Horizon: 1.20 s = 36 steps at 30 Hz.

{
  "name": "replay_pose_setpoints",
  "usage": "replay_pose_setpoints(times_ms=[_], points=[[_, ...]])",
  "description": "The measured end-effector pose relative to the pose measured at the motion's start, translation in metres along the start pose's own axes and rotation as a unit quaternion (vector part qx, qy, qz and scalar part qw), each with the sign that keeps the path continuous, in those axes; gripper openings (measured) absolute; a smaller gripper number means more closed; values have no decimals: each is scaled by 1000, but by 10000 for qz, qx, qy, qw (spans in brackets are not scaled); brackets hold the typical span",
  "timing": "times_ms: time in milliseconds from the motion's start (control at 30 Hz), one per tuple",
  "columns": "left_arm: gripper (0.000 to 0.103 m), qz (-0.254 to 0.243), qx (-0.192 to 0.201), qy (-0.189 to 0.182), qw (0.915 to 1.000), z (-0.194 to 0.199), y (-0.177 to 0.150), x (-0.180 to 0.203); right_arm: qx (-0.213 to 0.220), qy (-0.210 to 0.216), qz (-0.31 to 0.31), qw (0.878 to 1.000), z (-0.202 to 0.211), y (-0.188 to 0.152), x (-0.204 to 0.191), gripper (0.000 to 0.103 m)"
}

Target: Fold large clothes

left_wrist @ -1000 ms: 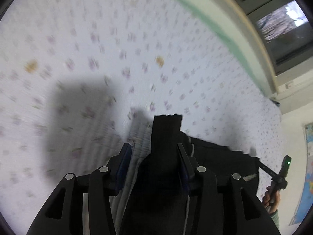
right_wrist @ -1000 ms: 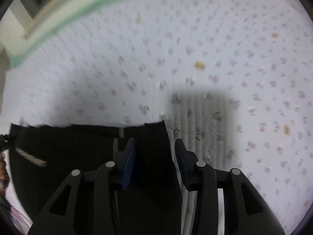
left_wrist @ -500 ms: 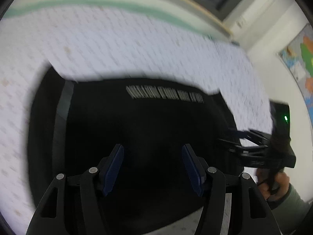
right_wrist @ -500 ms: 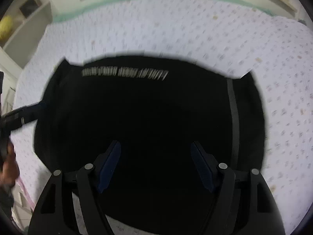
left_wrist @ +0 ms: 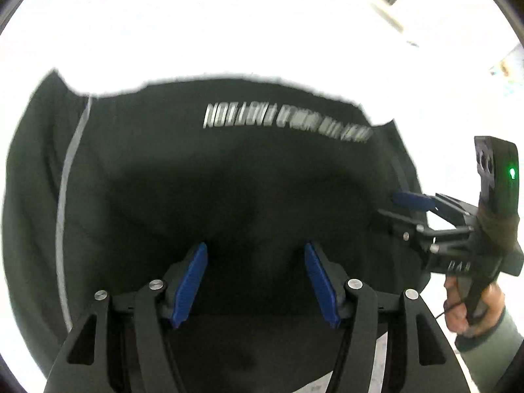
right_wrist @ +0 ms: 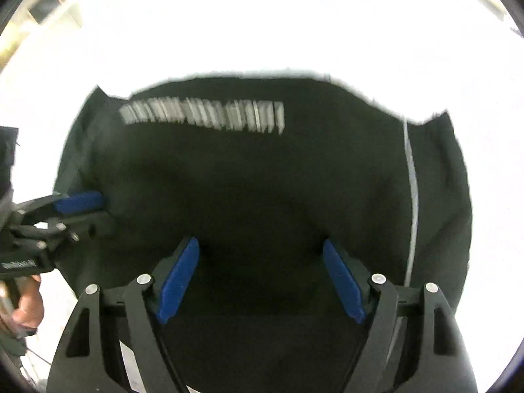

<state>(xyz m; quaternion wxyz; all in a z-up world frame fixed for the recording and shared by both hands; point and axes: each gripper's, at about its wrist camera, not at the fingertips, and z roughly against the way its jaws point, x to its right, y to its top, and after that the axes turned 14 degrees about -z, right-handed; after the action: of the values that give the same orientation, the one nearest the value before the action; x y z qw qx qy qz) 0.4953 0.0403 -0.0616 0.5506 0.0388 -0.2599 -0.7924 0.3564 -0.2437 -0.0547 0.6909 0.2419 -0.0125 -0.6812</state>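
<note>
1. My left gripper [left_wrist: 255, 283] is showing two blue pads [left_wrist: 189, 286] on black, angular linkage arms, each arm carrying round silver screw heads.
2. My right gripper [right_wrist: 260, 281] is showing the same build: blue pads [right_wrist: 178, 280], black arms, silver screws.
3. Seen from the left wrist, my right gripper's body is wearing a black upright housing [left_wrist: 497, 177] with a green light glowing on it and dark tape wrapping its base.
4. My right hand [left_wrist: 471, 308] is emerging from a grey-green sleeve [left_wrist: 491, 350].
5. My left hand [right_wrist: 28, 304] is showing beside small white lettering, too blurred to read.
</note>
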Motion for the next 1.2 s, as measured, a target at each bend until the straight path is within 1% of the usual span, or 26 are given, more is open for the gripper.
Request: replay_pose_setpoints(times_ms=[33,67,100,133,167,200,233,267,333,400,433,500,533,567,600,633,700,733,767,833,867,967,1067,1133,1200], points=[[63,-26,93,29,9999,5,9,-1,191,-19,1,9998,6,13,-2,82],[63,2,186,24,9998,7,18,-4,293,-58,-7,9996,7,22,-3,82],[63,91,255,-50,9996,5,28,-11,358,-119,-19,9993,2,33,-3,82],[63,193,230,-82,9995,-1,33,-18,354,-182,-42,9992,-5,41,-2,81],[63,307,81,-53,9995,-12,36,-26,226,-263,-125,9993,-23,48,1,80],[63,377,-169,-86,9991,-28,34,-36,7,-285,-207,9994,-40,51,5,80],[63,422,-360,-130,9984,-44,34,-42,-202,-252,-277,9991,-56,51,9,81],[63,477,-459,-128,9977,-55,32,-47,-359,-215,-357,9985,-74,50,15,82],[63,473,-514,-96,9975,-66,31,-51,-308,-229,-342,9987,-89,49,21,83],[63,417,-494,-98,9979,-64,32,-51,-287,-223,-418,9985,-88,49,21,83],[63,429,-438,-174,9980,-59,32,-53,-291,-223,-431,9984,-87,49,21,83],[63,436,-307,-373,9979,-42,26,-56,-298,-132,-435,9985,-76,47,22,83],[63,437,-256,-426,9978,-31,23,-57,-294,-82,-451,9985,-66,40,23,83],[63,417,-159,-417,9981,-13,17,-60,-272,-37,-464,9985,-52,40,31,83],[63,362,12,-362,9987,6,11,-59,-205,19,-480,9986,-38,37,33,83],[63,335,147,-309,9989,15,6,-54,-123,64,-496,9987,-26,32,36,83],[63,417,420,-289,9978,58,-13,-64,42,171,-547,9983,2,20,46,84],[65,519,513,-258,9970,77,-23,-72,80,191,-600,9980,14,13,50,84],[70,619,559,-198,9963,90,-32,-79,115,168,-677,9975,25,6,56,84],[73,908,660,51,9937,120,-57,-99,186,41,-831,9964,43,-9,72,84],[73,1042,691,183,9920,132,-70,-107,209,-27,-908,9957,50,-15,79,84],[73,1504,769,359,9850,151,-99,-131,248,-198,-1245,9917,72,-26,96,84],[73,1886,897,296,9775,165,-127,-149,269,-110,-1697,9851,87,-40,130,84],[73,2033,921,238,9745,165,-135,-156,319,-107,-1900,9812,90,-48,143,84],[73,2131,913,147,9726,157,-139,-159,383,-163,-2039,9781,102,-53,160,84]])
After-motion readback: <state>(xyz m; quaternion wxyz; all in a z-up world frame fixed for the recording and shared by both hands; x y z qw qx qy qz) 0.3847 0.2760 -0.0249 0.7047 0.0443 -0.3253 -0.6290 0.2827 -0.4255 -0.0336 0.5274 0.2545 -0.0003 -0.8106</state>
